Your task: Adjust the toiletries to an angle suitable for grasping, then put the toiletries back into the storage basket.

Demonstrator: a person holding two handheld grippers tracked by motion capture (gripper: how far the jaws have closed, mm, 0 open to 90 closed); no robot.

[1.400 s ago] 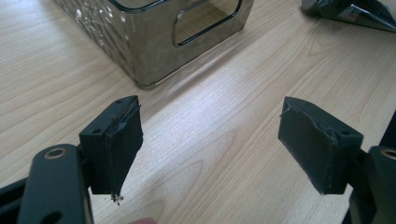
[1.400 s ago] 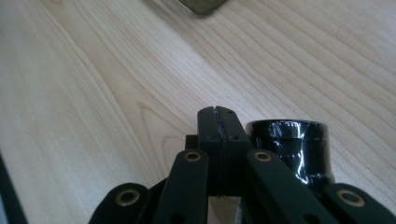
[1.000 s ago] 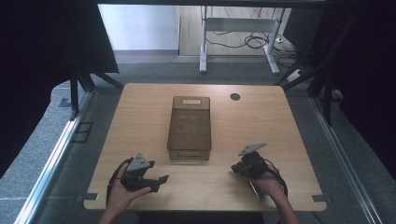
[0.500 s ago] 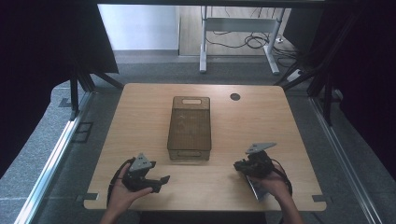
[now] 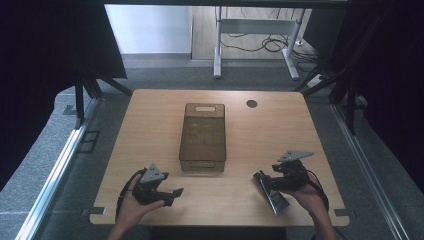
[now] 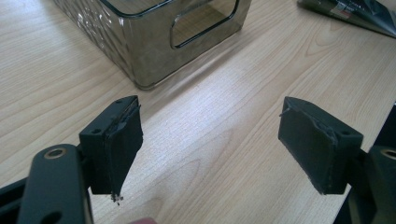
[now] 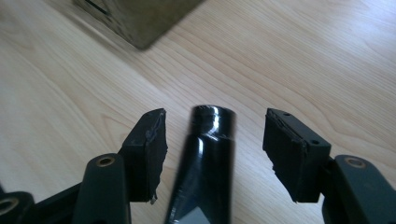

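Dim, soft high view; brighter gripper views, glare on tabletop [image 6: 224,93], blurred box corner [image 7: 140,23].

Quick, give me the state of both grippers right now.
Left gripper: open, nothing between its jaws, above bare table.
Right gripper: open, jaws either side of a dark glossy packet, not clamped on it.

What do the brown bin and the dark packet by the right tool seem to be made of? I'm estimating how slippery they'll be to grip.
The bin looks like smoky, translucent hard plastic: the table grain shows through its glossy walls and a handle slot is cut cleanly in its end. The packet looks like glossy black plastic film or foil, judging by its sharp highlights and crimped end; which of the two is unclear.
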